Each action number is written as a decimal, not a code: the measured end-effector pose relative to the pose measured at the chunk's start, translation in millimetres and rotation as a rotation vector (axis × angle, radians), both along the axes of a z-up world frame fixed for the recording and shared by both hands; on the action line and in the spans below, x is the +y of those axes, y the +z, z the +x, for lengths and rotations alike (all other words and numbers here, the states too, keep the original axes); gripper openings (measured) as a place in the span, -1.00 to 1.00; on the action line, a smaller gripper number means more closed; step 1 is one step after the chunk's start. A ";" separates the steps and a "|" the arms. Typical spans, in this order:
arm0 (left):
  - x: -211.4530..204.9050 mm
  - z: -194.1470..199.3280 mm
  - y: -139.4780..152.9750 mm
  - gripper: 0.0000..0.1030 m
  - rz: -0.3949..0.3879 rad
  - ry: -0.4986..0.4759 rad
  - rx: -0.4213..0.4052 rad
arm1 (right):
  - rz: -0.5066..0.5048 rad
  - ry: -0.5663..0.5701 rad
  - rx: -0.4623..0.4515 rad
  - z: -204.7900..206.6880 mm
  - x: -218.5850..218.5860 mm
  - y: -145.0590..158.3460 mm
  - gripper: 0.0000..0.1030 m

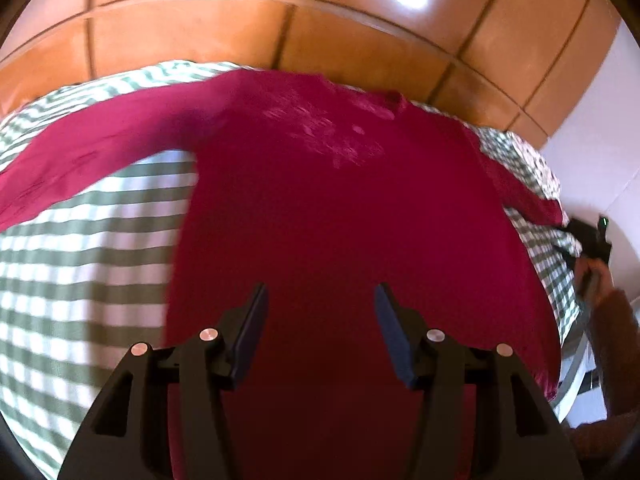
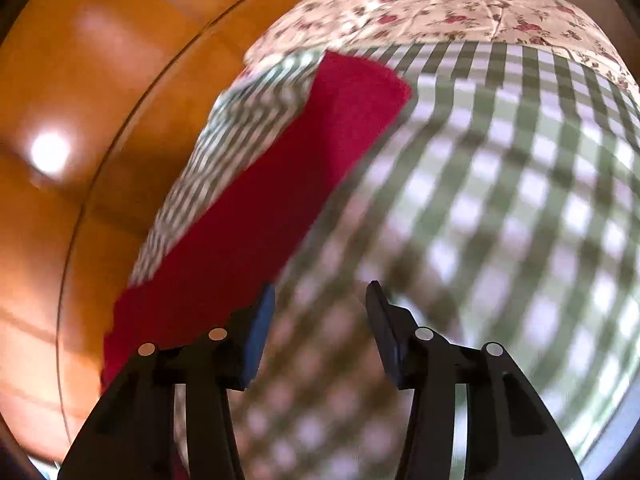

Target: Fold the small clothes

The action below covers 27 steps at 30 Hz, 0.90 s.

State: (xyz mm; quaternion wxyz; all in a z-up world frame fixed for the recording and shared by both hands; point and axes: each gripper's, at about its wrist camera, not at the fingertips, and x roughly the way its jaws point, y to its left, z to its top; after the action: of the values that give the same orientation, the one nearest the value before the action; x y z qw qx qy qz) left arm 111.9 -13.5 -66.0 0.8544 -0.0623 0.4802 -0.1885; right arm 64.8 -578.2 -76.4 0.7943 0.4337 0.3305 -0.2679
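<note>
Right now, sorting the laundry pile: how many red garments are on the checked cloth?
1: a red garment spread across the green checked cloth, one sleeve reaching toward the floral fabric. Others could lie outside the views.

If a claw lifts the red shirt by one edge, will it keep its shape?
Probably not. The shirt lies flat and follows the checked cloth, so it looks thin and floppy. Its sleeve would likely dangle. It seems light.

red shirt [image 1: 328, 208] hem hidden behind gripper, checked cloth [image 2: 500, 184] motion-blurred
</note>
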 end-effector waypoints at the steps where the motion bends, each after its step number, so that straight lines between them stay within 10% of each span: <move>1: -6.3 1.4 -1.4 0.06 0.002 -0.015 0.007 | -0.003 -0.013 0.002 9.7 -9.6 -1.7 -0.07; 5: -23.1 10.5 -9.8 0.11 0.018 -0.030 0.034 | -0.021 -0.025 0.017 40.7 -26.7 -2.8 -0.29; 8: -26.9 16.6 -14.8 0.13 0.017 -0.018 0.050 | -0.073 -0.036 0.076 52.9 -35.1 1.0 -0.87; 17: -23.2 22.6 -19.8 0.36 -0.018 -0.033 0.054 | -0.196 -0.101 0.142 39.0 -29.6 28.5 -0.89; 27: -0.3 26.5 -14.5 0.50 -0.137 0.023 0.062 | -0.364 0.318 -0.076 134.1 122.6 122.7 -0.89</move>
State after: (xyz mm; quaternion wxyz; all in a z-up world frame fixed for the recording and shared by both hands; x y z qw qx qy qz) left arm 138.4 -13.8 -80.5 0.8351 -0.1319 0.4916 -0.2089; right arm 198.8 -455.6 46.3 0.9035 0.2357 0.3105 -0.1782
